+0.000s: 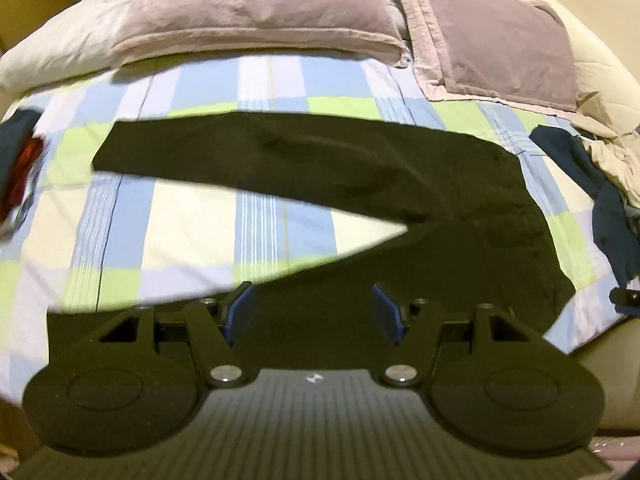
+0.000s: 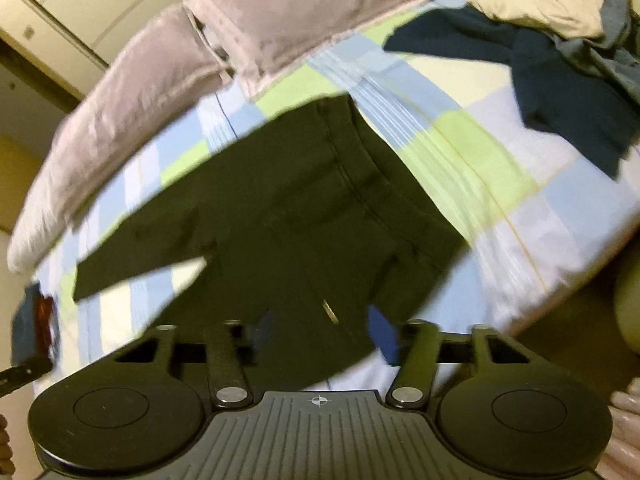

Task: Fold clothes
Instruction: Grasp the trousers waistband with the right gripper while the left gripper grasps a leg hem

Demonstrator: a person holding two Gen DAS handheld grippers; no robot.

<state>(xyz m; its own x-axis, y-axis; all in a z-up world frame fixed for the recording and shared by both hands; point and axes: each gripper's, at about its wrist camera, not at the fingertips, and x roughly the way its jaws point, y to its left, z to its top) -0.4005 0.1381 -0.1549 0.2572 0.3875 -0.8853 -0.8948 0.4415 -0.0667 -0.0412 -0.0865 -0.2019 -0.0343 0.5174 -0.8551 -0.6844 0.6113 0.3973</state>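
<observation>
My left gripper (image 1: 314,312) jaws spread over the near leg of the dark trousers (image 1: 320,168) lying leg-splayed on the checked sheet (image 1: 192,236), right gripper (image 2: 320,336) parted above their waistband; a single-layer pinch risks a skewed fold.

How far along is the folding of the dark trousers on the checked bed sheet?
Done: the dark trousers lie spread flat on the checked bed sheet, legs apart. In hand: the left gripper hangs open over one leg; the right gripper is near the waistband, with no grip visible. Left: no fold made yet, and the navy garment and beige garment wait crumpled.
</observation>
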